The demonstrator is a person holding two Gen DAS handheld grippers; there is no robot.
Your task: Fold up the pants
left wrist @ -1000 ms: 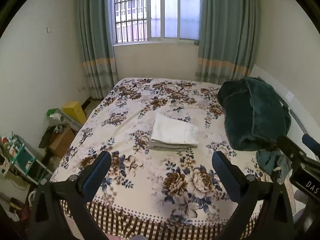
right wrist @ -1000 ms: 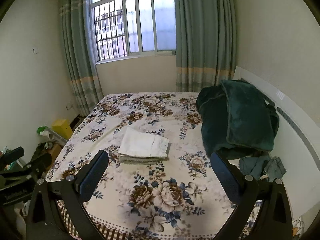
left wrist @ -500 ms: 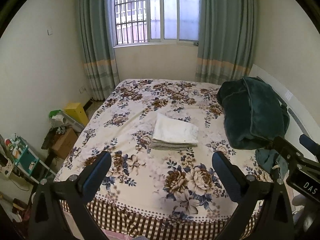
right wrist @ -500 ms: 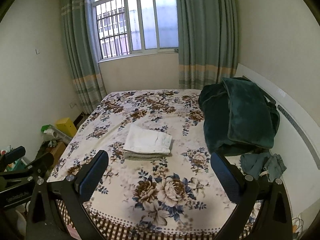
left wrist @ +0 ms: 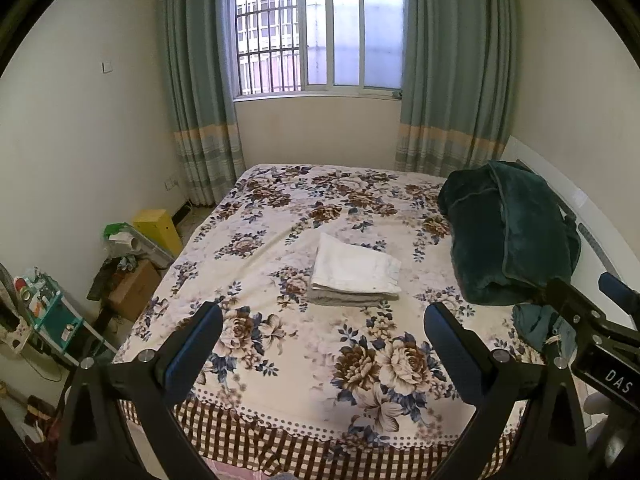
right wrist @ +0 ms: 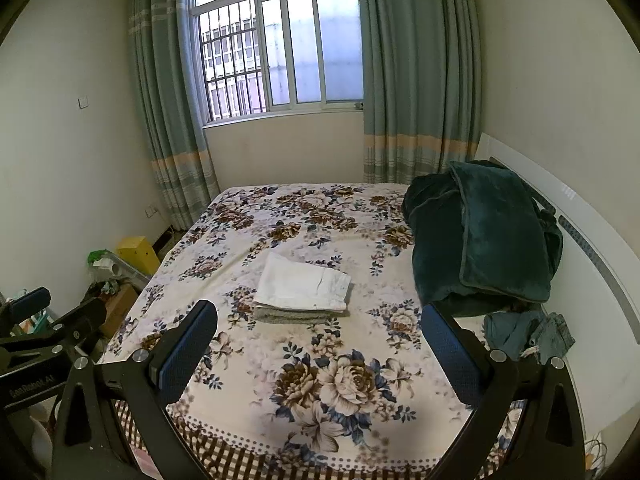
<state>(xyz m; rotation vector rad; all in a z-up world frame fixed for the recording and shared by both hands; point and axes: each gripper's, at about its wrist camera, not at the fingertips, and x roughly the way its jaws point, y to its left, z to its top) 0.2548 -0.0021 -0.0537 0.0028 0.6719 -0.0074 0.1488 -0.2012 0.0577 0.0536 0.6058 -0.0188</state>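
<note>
White pants (left wrist: 354,270) lie folded in a flat rectangle on a grey folded layer, in the middle of the floral bed (left wrist: 280,352); they also show in the right wrist view (right wrist: 302,288). My left gripper (left wrist: 322,328) is open and empty, held above the bed's near edge, well short of the pants. My right gripper (right wrist: 318,326) is open and empty too, at about the same distance. The right gripper's body (left wrist: 592,320) shows at the right of the left wrist view; the left gripper's body (right wrist: 40,344) shows at the left of the right wrist view.
A dark green blanket (left wrist: 508,236) is heaped at the bed's right side by the white headboard (right wrist: 580,224), with a teal garment (right wrist: 528,334) below it. Boxes, a yellow bin (left wrist: 158,228) and clutter fill the floor on the left. A curtained window (left wrist: 320,32) is behind.
Both grippers have pulled back and risen from the bed, so the bed and pants look smaller and farther. The pants have not moved; the jaws stay open.
</note>
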